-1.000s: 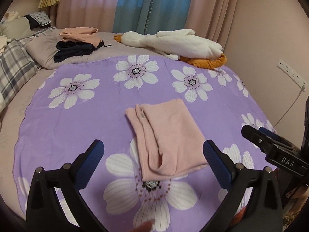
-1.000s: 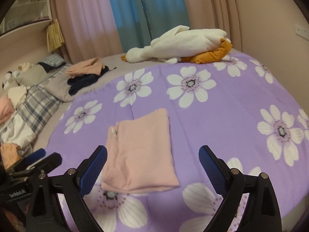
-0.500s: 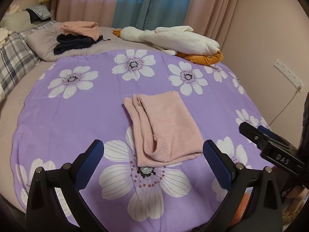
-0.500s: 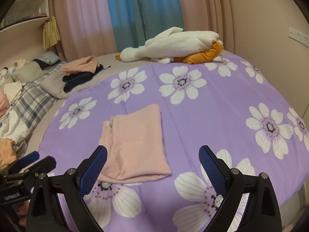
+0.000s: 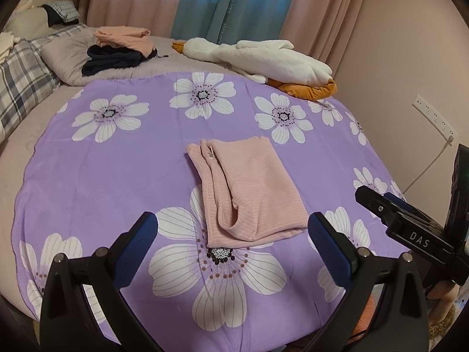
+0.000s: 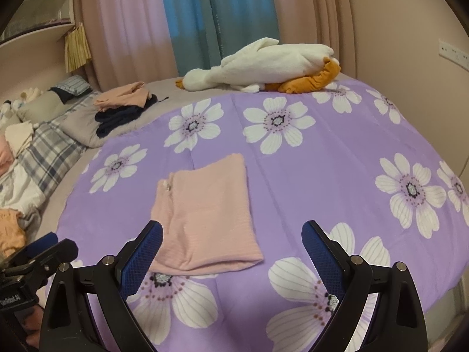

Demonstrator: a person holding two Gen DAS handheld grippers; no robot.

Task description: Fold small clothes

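We see the folded pink garment (image 5: 249,193) lying flat on the purple flowered sheet (image 5: 111,173) near the bed's near edge. Our left gripper (image 5: 231,234) and right gripper (image 6: 231,243) hover above that edge, fingers spread wide, holding nothing. A plush goose (image 6: 263,64) and stacked clothes (image 5: 120,50) lie along the far edge.

Ahead of my tongs I see a bed spread with a purple white-flowered sheet (image 5: 117,176). A folded pink ribbed garment (image 5: 249,187) lies flat just beyond them; a white plush goose (image 5: 263,55) lies farther back.
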